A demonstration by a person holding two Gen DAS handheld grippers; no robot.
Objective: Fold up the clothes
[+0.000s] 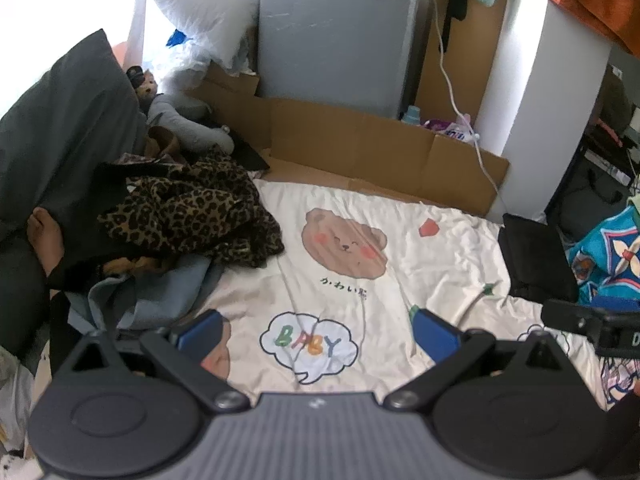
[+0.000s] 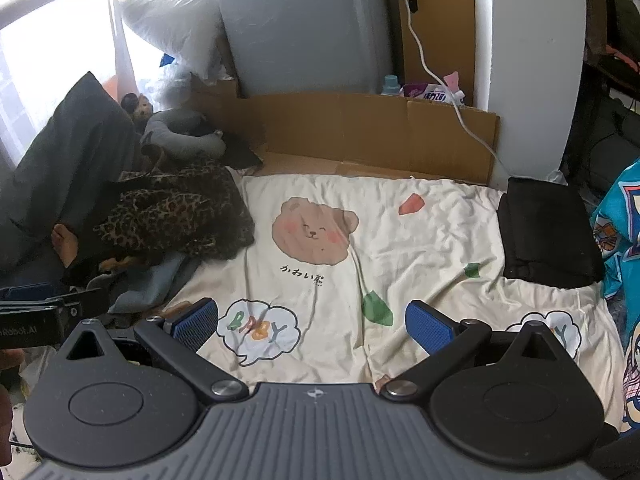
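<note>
Grippers hover empty: left gripper and right gripper, blue pads spread apart above the cream bear-print sheet. One black fabric rectangle lies folded at right. Crumpled leopard-print garment and grey-blue cloth remain heaped at left, judged unfolded.

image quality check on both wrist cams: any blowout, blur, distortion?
Left wrist view: the window top left is blown out to white, the cardboard edges bow from the fisheye, and the leopard-print garment is slightly soft. Right wrist view: the same window glares, the white pillar curves, and the bear-print sheet is evenly lit and fairly sharp.
</note>
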